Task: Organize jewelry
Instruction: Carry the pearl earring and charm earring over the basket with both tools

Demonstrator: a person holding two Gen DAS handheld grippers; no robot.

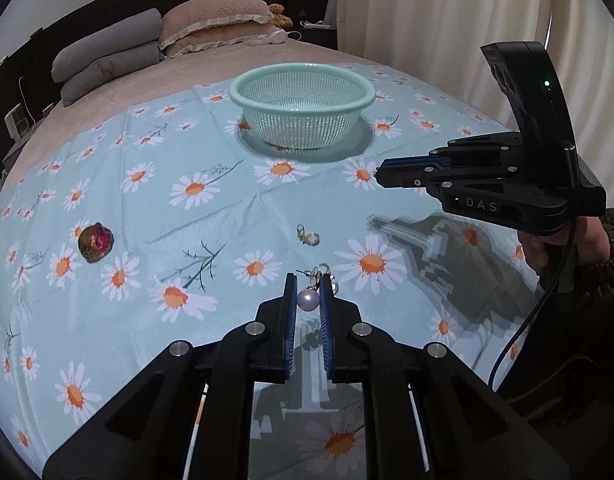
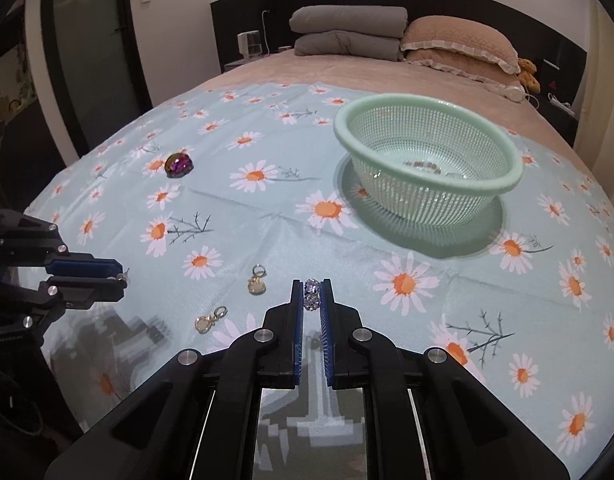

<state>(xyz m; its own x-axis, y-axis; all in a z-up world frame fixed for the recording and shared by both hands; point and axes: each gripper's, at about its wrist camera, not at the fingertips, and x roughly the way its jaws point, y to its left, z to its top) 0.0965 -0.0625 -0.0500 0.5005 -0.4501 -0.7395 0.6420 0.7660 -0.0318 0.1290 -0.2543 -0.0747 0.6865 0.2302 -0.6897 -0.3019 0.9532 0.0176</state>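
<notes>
My left gripper (image 1: 308, 286) is shut on a pearl drop earring (image 1: 307, 300), held just above the daisy cloth. My right gripper (image 2: 311, 294) is shut on a sparkly crystal bead earring (image 2: 311, 295). In the left wrist view the right gripper (image 1: 381, 176) hovers at the right, below the mint mesh basket (image 1: 243, 94). The basket (image 2: 343, 128) holds a few small pieces. A gold charm (image 1: 308, 235) lies on the cloth; the right wrist view shows two gold charms (image 2: 257, 280) (image 2: 209, 321). An iridescent purple gem (image 1: 95, 242) (image 2: 178, 165) lies far left.
The blue daisy cloth (image 1: 187, 208) covers a bed. Grey and beige pillows (image 2: 347, 36), a teddy bear (image 2: 529, 74) and white headphones (image 1: 277, 36) lie at the headboard. Curtains (image 1: 447, 12) hang at the right. A person's hand (image 1: 567, 248) grips the right handle.
</notes>
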